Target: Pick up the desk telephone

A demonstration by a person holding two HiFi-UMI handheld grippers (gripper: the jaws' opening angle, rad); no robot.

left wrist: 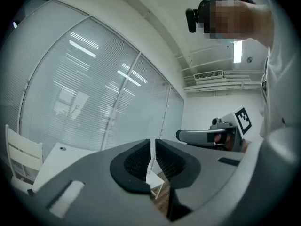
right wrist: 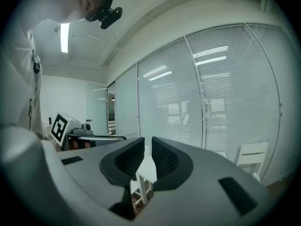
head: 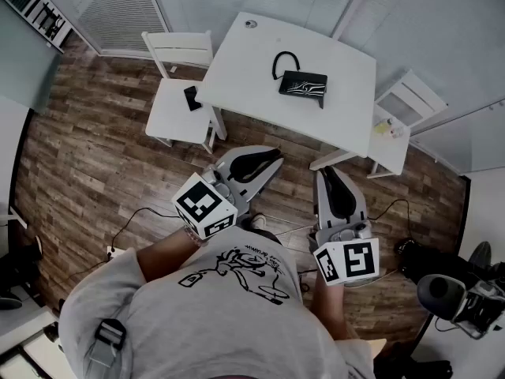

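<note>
The desk telephone (head: 302,83) is black, with a curled cord looping off its left side. It lies on the white table (head: 252,69), well ahead of both grippers. My left gripper (head: 276,155) is held above the wooden floor short of the table's near edge, jaws shut and empty. My right gripper (head: 326,170) hangs beside it, also shut with nothing between its pads. In the left gripper view the left gripper (left wrist: 153,141) has its jaws closed and the right gripper (left wrist: 211,136) shows alongside. The right gripper view shows the right gripper (right wrist: 147,140) with its jaws closed too. The telephone is in neither gripper view.
A white chair (head: 183,93) stands left of the table with a small black object (head: 192,98) on its seat. Another white chair (head: 398,109) stands at the table's right end. Cables (head: 134,219) run over the floor, and dark equipment (head: 454,290) sits at the lower right.
</note>
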